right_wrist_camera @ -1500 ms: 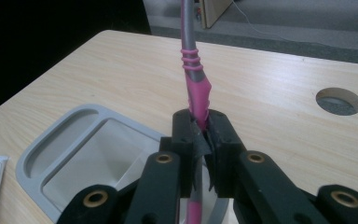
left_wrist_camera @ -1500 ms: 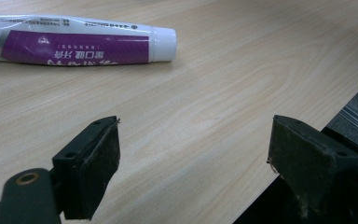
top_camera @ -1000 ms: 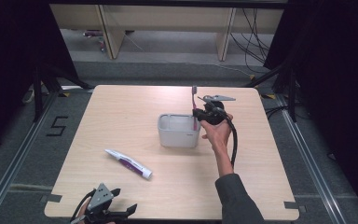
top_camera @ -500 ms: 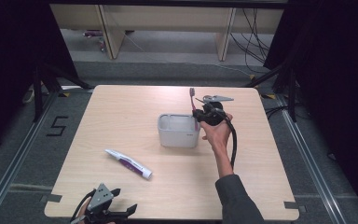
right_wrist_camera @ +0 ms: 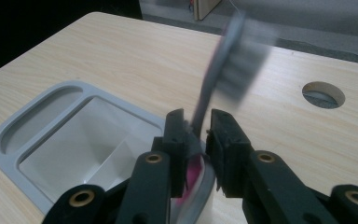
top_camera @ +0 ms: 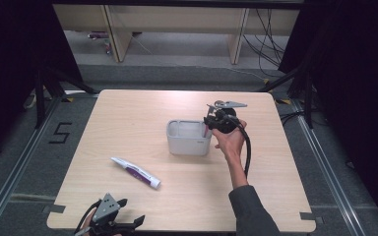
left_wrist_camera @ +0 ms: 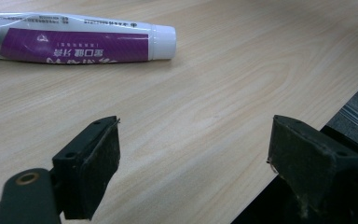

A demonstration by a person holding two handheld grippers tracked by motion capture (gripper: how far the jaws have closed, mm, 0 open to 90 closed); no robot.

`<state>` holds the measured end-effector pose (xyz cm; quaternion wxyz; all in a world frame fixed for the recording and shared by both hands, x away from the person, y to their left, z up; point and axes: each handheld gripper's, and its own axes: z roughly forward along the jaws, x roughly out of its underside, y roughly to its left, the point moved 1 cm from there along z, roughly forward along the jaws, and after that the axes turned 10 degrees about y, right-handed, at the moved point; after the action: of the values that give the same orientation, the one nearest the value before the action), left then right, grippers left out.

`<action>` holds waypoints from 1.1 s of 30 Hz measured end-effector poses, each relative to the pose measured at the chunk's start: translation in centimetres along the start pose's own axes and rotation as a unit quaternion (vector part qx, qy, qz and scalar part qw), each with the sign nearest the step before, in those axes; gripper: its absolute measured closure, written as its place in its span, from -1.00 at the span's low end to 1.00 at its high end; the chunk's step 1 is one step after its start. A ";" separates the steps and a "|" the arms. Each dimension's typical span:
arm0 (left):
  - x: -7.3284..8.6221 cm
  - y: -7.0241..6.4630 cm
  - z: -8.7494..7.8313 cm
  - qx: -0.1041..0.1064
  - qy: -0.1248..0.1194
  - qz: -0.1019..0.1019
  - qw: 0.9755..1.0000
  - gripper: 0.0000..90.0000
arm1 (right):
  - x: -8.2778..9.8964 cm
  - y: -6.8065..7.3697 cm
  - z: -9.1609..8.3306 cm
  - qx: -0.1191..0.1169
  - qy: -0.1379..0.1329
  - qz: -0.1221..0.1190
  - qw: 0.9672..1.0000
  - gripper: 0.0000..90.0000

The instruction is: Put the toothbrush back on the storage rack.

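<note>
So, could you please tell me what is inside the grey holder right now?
The grey holder has a large white compartment that looks bare. A toothbrush dips its pink handle end in at the rim, between the right gripper jaws, which have just been opening. The gripper hides the bottom there.

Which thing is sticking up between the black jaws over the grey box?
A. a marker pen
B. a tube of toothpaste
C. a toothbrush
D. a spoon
C: in the right gripper view a toothbrush, bristle head up and pink lower end down, stands between the jaws of the right gripper at the rim of the grey box; the toothpaste tube lies apart on the table.
</note>
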<state>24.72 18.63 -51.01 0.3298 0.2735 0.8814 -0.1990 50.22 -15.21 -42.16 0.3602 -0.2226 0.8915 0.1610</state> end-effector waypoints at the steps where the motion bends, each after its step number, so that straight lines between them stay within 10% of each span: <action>1: 0.0 0.0 0.0 0.001 -0.001 -0.001 1.000 -0.64 | 0.0 0.0 0.0 0.000 0.000 -0.001 1.000 0.68; 12: 0.0 0.0 0.0 -0.004 0.002 -0.001 1.000 -0.64 | 0.9 0.3 -1.6 -0.008 -0.008 0.032 0.999 0.18; 33: 0.0 0.1 0.0 -0.008 0.002 -0.001 1.000 -0.64 | 4.1 -0.1 -7.3 -0.031 -0.022 0.001 0.999 -0.07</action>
<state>24.75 18.70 -51.01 0.3294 0.2702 0.8841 -0.1921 43.49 -19.74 -40.10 0.3724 -0.2290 0.8783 0.1935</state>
